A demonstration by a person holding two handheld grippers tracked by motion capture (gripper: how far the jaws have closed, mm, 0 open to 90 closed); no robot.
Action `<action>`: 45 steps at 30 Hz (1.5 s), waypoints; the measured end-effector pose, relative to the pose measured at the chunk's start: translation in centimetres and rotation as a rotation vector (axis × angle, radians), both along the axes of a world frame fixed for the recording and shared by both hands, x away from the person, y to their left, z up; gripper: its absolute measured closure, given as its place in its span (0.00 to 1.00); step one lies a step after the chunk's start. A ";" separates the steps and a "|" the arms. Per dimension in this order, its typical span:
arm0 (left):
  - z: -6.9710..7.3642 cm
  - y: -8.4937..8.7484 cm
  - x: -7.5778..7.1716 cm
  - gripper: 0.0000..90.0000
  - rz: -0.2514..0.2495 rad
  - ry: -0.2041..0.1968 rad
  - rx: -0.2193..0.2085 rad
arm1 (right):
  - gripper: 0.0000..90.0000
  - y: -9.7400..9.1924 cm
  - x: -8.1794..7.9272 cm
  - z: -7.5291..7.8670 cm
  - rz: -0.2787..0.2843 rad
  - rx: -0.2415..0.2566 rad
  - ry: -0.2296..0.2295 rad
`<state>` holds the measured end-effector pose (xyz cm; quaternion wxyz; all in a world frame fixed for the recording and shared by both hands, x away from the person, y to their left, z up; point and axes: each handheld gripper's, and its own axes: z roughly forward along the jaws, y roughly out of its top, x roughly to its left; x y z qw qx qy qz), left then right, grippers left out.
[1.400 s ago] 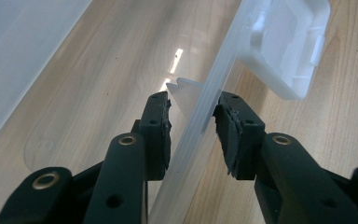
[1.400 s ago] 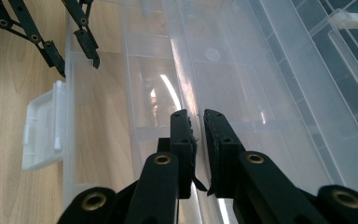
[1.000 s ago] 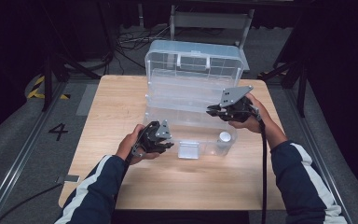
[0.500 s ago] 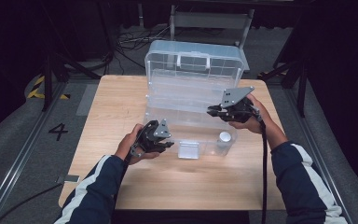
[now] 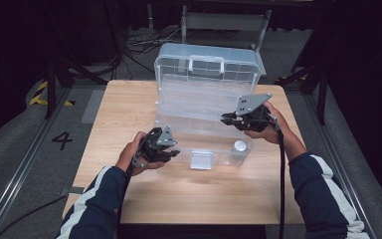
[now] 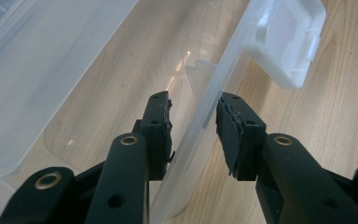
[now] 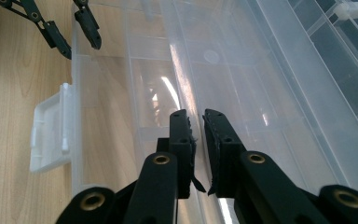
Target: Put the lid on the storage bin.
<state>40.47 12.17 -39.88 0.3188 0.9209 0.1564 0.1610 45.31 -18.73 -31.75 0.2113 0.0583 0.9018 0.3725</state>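
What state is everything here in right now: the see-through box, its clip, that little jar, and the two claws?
Clear box: open, lid upright.
Latch: undone.
Small jar: upright, capped, inside the box.
Left gripper: jaws straddle the front wall, not pressing.
Right gripper: shut on an inner tray's edge.

Bright tabletop, dark surroundings, plastic glare

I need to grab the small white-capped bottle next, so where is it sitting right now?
In the high view the white-capped bottle stands inside the clear plastic box, at its front right corner, below the right gripper and right of the front latch.
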 end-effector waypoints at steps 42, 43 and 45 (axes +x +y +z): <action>6.1 7.2 1.3 0.58 0.193 -0.066 -0.310 | 0.91 0.1 -0.6 -0.5 0.008 0.006 0.011; 6.3 7.4 1.6 0.57 0.213 -0.068 -0.314 | 0.91 0.1 -0.6 -0.6 0.009 0.006 0.011; 6.6 7.8 2.4 0.57 0.234 -0.052 -0.344 | 0.91 0.1 -0.6 -0.6 0.011 0.007 0.013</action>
